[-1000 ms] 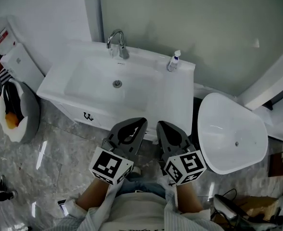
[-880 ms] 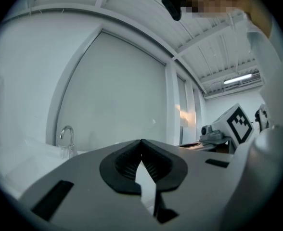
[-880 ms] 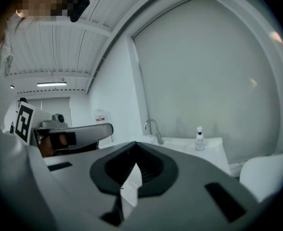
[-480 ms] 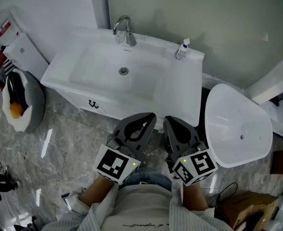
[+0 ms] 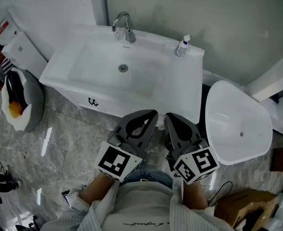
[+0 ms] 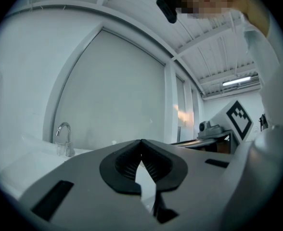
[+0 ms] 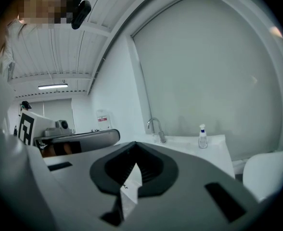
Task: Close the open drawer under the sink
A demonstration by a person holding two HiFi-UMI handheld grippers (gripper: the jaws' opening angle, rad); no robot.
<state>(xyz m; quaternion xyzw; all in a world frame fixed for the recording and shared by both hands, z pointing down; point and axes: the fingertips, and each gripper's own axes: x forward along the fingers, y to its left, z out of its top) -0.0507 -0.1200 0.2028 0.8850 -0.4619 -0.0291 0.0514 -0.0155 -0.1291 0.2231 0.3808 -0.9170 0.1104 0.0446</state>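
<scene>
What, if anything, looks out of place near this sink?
A second white basin with a drain hole sits right of the sink, apparently mounted in no counter. Nothing looks spilled or broken.

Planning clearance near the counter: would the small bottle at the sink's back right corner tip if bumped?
Probably: the bottle stands upright, tall and narrow, so a bump near its top could topple it. It looks small, likely light, and may slide on the glossy sink top.
</scene>
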